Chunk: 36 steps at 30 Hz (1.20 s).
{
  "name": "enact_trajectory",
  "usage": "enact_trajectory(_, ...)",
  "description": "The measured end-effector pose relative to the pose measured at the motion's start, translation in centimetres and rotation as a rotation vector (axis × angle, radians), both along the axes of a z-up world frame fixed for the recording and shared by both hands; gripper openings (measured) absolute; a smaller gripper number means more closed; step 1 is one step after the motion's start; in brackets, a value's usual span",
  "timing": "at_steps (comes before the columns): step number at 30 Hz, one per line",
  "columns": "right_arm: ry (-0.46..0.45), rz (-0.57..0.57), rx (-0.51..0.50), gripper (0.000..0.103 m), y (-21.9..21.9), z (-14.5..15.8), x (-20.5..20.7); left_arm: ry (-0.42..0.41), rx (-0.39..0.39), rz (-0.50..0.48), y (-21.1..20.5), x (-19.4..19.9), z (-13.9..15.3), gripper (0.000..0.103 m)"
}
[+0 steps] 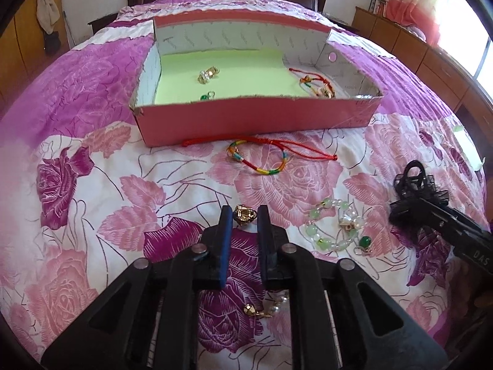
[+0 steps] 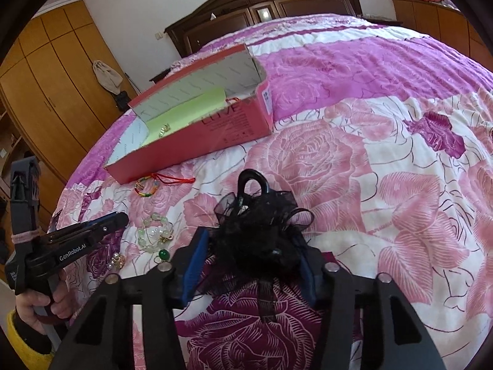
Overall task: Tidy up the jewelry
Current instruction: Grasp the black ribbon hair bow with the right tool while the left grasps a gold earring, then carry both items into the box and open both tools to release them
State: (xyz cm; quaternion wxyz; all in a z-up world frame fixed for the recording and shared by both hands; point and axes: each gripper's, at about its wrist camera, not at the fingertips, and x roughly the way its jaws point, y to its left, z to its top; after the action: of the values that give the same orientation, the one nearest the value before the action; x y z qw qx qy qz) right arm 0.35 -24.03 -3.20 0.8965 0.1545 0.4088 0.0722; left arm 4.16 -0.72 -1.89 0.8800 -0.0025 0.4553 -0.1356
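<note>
Underfoot, so to speak, lies a bedspread (image 1: pixel 77 160) printed with pink and purple roses, running back to a dark wooden headboard (image 2: pixel 277 0), with honey-coloured wardrobes (image 2: pixel 52 86) along the wall and a low wooden dresser (image 1: pixel 409 43) by the bright window. On the bed sits a pink cardboard box (image 1: pixel 252 120) lined with pale green paper, holding a gold trinket (image 1: pixel 209 74), a small green-stoned piece and a corded bracelet at its right end. Just in front of the box lies a rainbow-and-red cord bracelet (image 1: pixel 258 157); nearer, a green-and-clear bead bracelet (image 1: pixel 332 228) rests beside a green pendant (image 1: pixel 365 242). The left gripper (image 1: pixel 245 215) reaches low over the spread, its blue-padded fingers standing slightly apart on either side of a gold ring (image 1: pixel 245 215) (whether they touch it cannot be told); a gold-and-pearl earring (image 1: pixel 262 306) lies beneath the tool. The right gripper (image 2: pixel 249 246) is clamped on a black lace hair clip (image 2: pixel 258 225), held near the beads.
</note>
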Motion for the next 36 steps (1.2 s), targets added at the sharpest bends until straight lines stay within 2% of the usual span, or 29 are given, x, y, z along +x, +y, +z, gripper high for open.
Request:
enact_trajectory(2,-0.019,0.001,0.010,0.041,-0.1,0.2,-0.3,-0.011,-0.005,-0.001,0.0,-0.2,0.4,0.007)
enact_trajectory(4,-0.030,-0.005,0.008,0.039,-0.2,0.3,-0.4,-0.022,-0.009,-0.002,0.0,-0.4,0.8,0.007)
enact_trajectory(6,-0.032,-0.006,0.001,0.025,-0.1,0.4,-0.5,-0.033,-0.012,-0.003,-0.1,-0.6,1.2,0.007)
enact_trajectory(7,-0.029,-0.007,-0.005,0.023,-0.1,0.4,-0.5,-0.038,-0.014,-0.003,0.0,-0.7,1.4,0.007)
enact_trajectory(15,-0.109,0.007,-0.035,0.022,0.5,2.1,-1.6,-0.077,-0.035,-0.005,0.0,-1.5,3.0,0.007)
enact_trajectory(26,-0.236,-0.010,-0.015,0.022,0.9,5.8,-2.8,-0.172,-0.063,0.006,0.5,-2.4,6.0,0.007)
enact_trajectory(36,-0.319,0.000,-0.027,0.022,2.0,8.9,-1.4,-0.284,-0.058,0.015,0.5,-1.6,8.9,0.007)
